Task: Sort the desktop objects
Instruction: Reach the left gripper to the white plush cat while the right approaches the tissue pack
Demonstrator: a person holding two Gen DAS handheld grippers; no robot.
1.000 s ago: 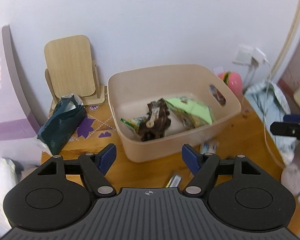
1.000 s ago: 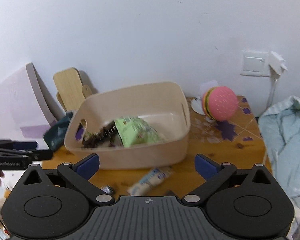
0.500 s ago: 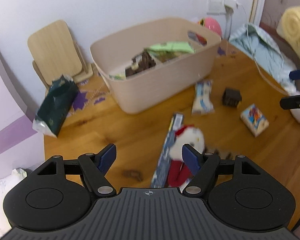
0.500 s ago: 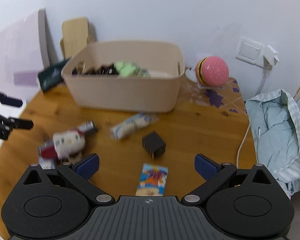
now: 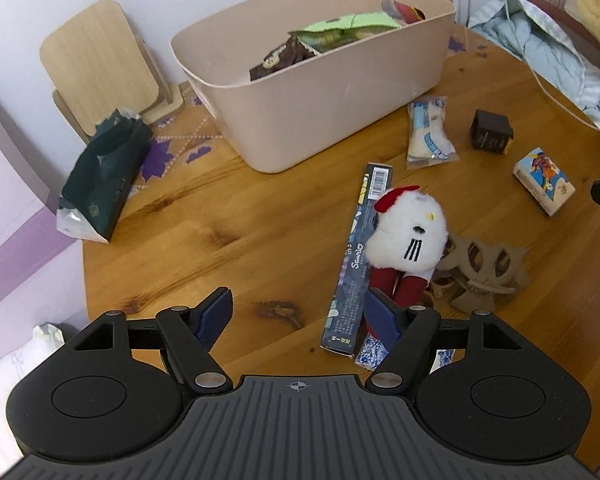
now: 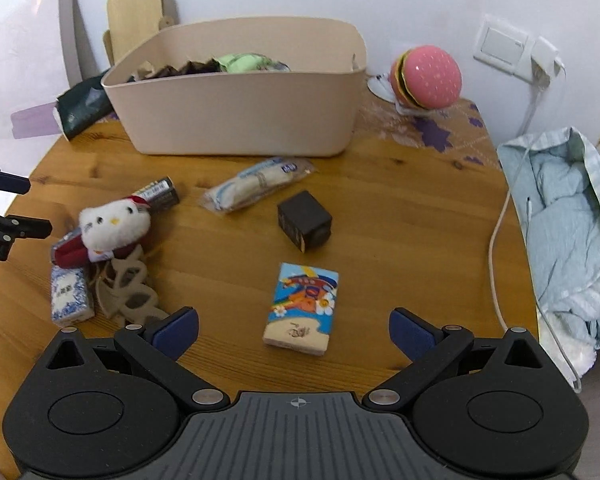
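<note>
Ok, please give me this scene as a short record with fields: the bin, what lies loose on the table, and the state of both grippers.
bin: beige bin at the back of the wooden table, snack packets inside
loose items: white plush toy, long dark box under it, wrapped snack, small dark cube, colourful card box, blue patterned packet, wooden cut-out pieces
left gripper: open, empty
right gripper: open, empty, card box just ahead
</note>
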